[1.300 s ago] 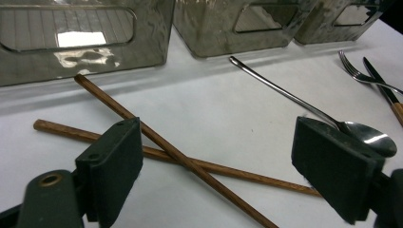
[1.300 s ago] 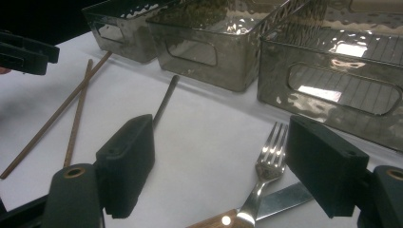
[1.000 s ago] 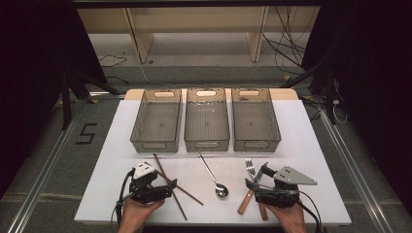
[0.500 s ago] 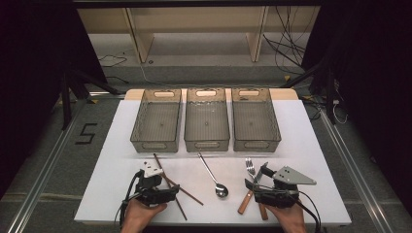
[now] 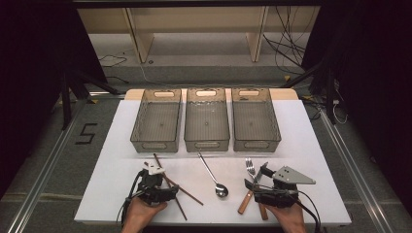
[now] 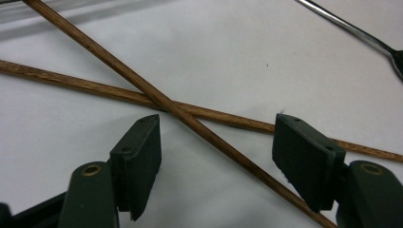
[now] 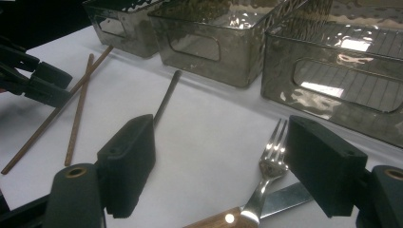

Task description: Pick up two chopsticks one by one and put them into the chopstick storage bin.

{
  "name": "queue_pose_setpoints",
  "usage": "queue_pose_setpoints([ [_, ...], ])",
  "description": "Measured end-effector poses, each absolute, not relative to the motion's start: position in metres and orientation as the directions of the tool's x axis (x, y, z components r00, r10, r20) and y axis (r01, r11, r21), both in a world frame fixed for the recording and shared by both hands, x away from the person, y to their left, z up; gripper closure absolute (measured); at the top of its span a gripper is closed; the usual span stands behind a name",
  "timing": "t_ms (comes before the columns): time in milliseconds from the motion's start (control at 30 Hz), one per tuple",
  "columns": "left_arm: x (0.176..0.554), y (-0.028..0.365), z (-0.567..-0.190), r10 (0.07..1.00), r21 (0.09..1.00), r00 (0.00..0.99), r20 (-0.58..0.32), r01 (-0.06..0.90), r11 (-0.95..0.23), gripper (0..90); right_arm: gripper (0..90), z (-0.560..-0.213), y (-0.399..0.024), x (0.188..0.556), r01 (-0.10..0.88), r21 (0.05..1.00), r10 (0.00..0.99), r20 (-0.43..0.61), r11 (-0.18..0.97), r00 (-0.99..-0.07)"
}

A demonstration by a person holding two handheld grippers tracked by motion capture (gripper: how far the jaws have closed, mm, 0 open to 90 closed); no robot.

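Note:
Two brown wooden chopsticks (image 6: 157, 97) lie crossed on the white table (image 5: 311, 145). My left gripper (image 6: 216, 128) is open and low over them, its jaws on either side of the crossing; from above it (image 5: 166, 190) sits at the front left. My right gripper (image 7: 221, 152) is open too, just behind a fork (image 7: 272, 164) that lies over a wooden-handled knife (image 7: 285, 195). In the high view it (image 5: 256, 177) is at the front right beside the fork (image 5: 250, 168). A metal spoon (image 5: 214, 176) rests between the two grippers.
Three clear grey bins stand side by side behind the cutlery: left (image 5: 156, 121), middle (image 5: 207, 120), right (image 5: 255, 119). All look empty. The spoon handle (image 7: 166, 97) points toward the middle bin. Bare table lies left and right of the bins.
My left gripper has slid a little to the right and forward, down onto the crossed chopsticks. The right gripper and the cutlery have stayed put.

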State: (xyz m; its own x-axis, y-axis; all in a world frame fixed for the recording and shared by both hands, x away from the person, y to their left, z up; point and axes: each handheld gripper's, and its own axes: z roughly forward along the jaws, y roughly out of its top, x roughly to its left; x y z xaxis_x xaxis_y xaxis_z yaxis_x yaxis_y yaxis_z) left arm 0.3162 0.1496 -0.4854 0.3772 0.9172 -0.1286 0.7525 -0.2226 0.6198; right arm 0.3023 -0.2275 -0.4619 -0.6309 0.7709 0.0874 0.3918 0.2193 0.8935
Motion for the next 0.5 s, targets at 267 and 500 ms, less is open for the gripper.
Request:
queue_pose_setpoints([
  [267, 0.3179, 0.1494, -0.4879, 0.916, 0.608, 0.387, -0.102, 0.753, -0.25, 39.8, 26.7, -0.4618, -0.2275, 0.3024, 0.393, 0.893, 0.77, 0.089, 0.219, -0.631],
  [500, 0.319, 0.1533, -0.4872, 0.912, 0.606, 0.401, -0.081, 0.747, -0.275, 48.4, 26.8, -0.4617, -0.2274, 0.3023, 0.392, 0.894, 0.771, 0.088, 0.219, -0.631],
])
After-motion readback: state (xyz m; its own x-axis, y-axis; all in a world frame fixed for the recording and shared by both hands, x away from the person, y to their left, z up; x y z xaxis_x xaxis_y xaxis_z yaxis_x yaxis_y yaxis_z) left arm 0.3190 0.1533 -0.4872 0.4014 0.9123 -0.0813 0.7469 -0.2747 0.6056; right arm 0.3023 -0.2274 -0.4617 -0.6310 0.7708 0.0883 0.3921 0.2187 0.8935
